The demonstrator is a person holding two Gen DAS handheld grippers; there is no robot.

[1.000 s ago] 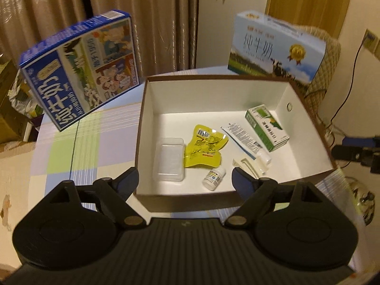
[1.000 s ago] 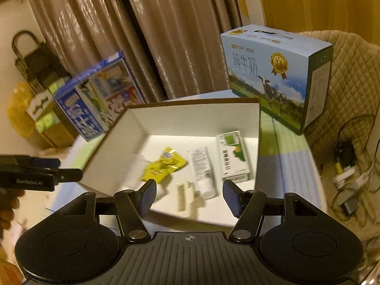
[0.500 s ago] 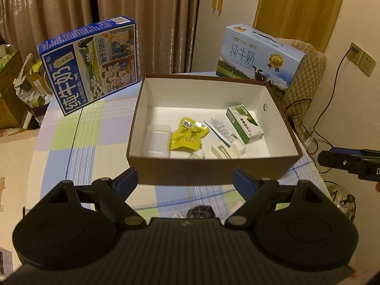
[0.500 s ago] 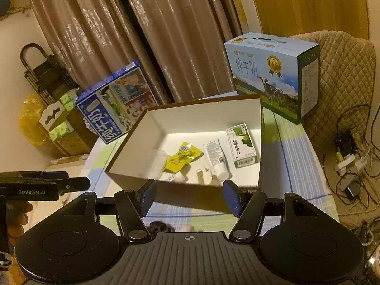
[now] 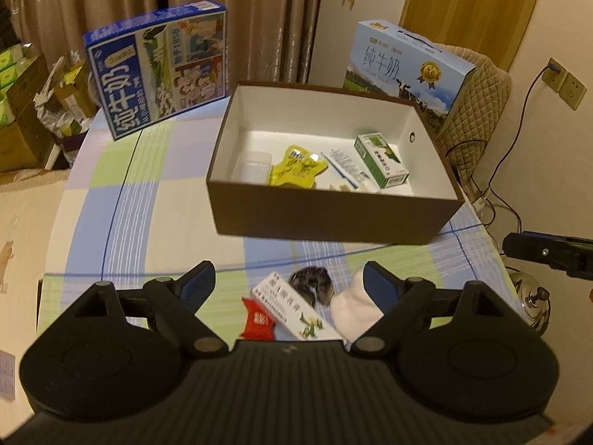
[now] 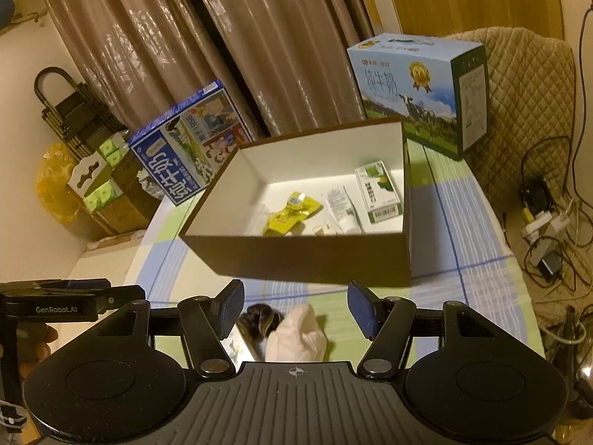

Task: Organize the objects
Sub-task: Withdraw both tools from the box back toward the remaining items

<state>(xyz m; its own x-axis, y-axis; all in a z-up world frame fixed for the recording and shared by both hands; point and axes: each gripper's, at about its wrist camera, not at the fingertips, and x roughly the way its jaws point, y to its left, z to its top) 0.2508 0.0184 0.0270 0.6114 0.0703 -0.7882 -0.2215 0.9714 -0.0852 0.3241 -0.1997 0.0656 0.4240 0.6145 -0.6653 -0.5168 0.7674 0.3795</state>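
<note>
A brown box [image 5: 333,218] [image 6: 304,259] with a white inside stands on the checked table. In it lie a yellow pouch [image 5: 298,167] [image 6: 292,215], a white tube [image 5: 344,165] [image 6: 339,204], a green carton [image 5: 381,159] [image 6: 378,191] and a clear plastic case [image 5: 252,165]. In front of the box lie a white medicine box [image 5: 292,306], a red packet [image 5: 257,320], a dark round thing [image 5: 310,284] [image 6: 257,320] and a white cloth [image 5: 352,307] [image 6: 296,337]. My left gripper [image 5: 289,282] hangs open above these loose things. My right gripper [image 6: 294,309] is open over the cloth, holding nothing.
Two milk cartons stand behind the box: a dark blue one [image 5: 159,66] [image 6: 189,152] at the left and a light blue one [image 5: 404,70] [image 6: 418,89] at the right. A quilted chair [image 6: 526,104] and floor cables [image 6: 548,222] lie beyond the table's right edge.
Both grippers have drawn back from over the box toward the table's near edge. The loose things in front of the box have come into view between the fingers.
</note>
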